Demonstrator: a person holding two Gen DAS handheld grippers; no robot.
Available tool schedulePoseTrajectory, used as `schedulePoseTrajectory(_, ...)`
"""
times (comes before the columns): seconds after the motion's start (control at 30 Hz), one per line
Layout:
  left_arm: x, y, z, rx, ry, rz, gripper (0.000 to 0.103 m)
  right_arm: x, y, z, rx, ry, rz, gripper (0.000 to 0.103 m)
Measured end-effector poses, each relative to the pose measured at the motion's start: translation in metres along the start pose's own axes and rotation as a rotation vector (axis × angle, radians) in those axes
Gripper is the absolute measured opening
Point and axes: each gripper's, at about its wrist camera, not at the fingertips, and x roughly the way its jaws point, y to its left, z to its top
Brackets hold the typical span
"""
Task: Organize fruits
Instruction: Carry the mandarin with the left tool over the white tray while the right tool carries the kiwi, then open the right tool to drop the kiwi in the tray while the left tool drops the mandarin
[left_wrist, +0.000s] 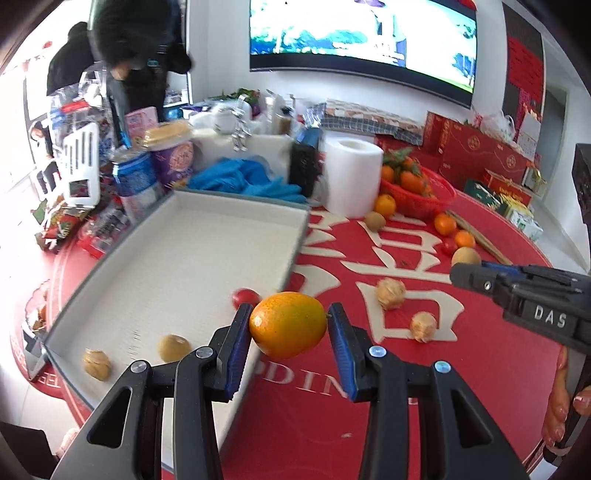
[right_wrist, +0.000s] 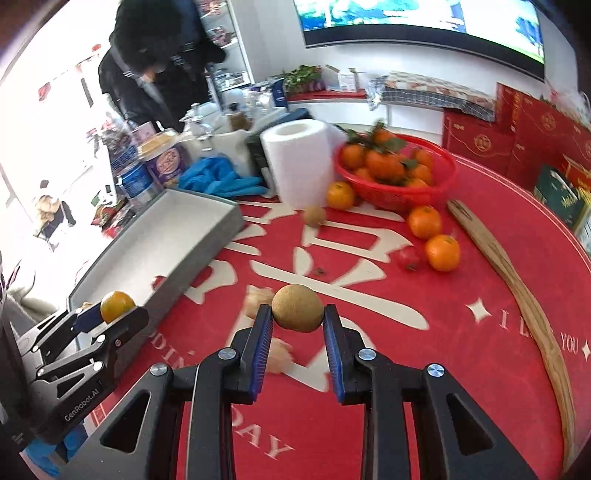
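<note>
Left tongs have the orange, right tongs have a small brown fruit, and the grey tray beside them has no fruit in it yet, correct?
Not quite. The grey tray already holds fruit: two small brown fruits and a red one, as the left wrist view shows. The rest stands: the left tongs grip the orange, and the right tongs grip the small brown fruit.

Your right gripper (left_wrist: 458, 275) is cut off at frame edge, fingertips hidden. Husked fruit (right_wrist: 282, 356) sits partly behind the blue pad (right_wrist: 260, 354); screen (left_wrist: 362, 33) is cropped up top.
</note>
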Motion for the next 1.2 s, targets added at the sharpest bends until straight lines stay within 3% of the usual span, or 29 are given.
schedulePoseTrajectory(0.33,-0.003,0.066,0.019,-0.076,-0.058,0.099,0.045,0.017,0.07,0.026,-0.12,0.013,0.077,0.029)
schedulePoseTrajectory(0.73,0.028,0.126,0.016,-0.16,0.009,0.192,0.045,0.059,0.146,0.05,-0.236,0.069,0.137,0.029)
schedulePoseTrajectory(1.2,0.052,0.138,0.004,-0.193,0.077,0.178,0.045,0.103,0.161,0.048,-0.24,0.157,0.117,0.029)
